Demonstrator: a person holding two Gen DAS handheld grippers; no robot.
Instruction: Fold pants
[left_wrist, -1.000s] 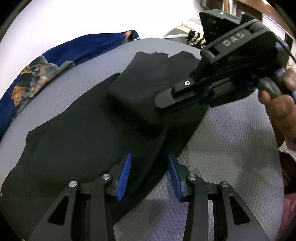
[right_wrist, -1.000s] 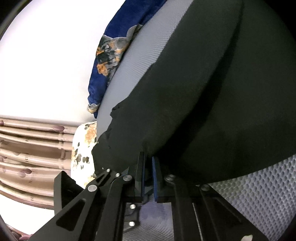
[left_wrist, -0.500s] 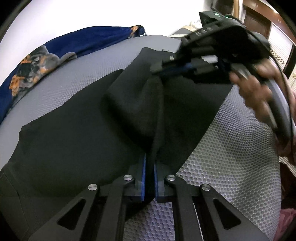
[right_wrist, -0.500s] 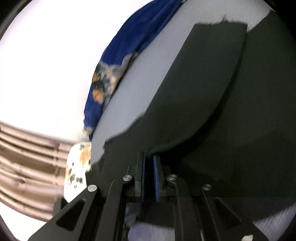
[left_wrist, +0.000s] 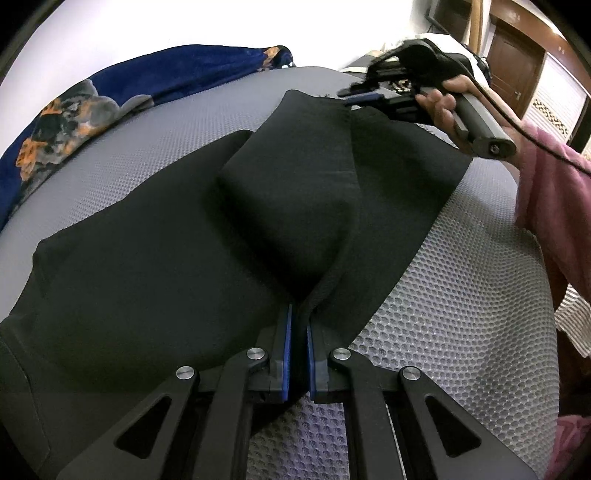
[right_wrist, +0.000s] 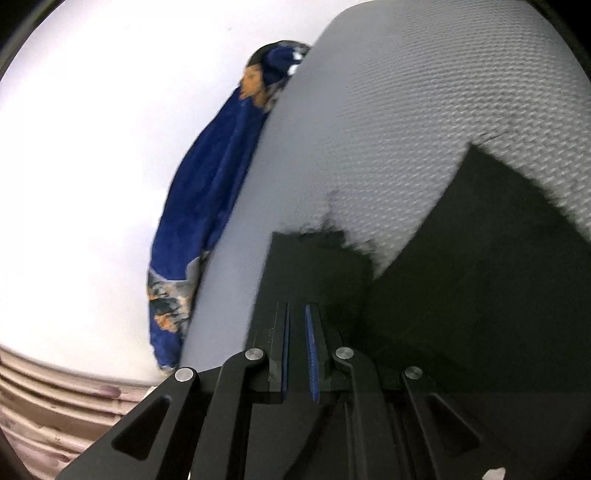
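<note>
Pinching 1 black pants (left_wrist: 155, 280): 2 grippers, left gripper (left_wrist: 299, 354) and right gripper (right_wrist: 297, 354), fingers clamped.

A grey bench (left_wrist: 461, 332) with a dimpled mesh cover carries the black pants (left_wrist: 155, 280), spread flat across its middle with one part folded back over itself. Beyond the pants, a blue patterned cloth (left_wrist: 110, 92) lies along the bench's far edge.

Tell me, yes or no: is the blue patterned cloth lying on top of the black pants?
No. The blue patterned cloth lies along the far edge of the grey mat, apart from the black pants.
</note>
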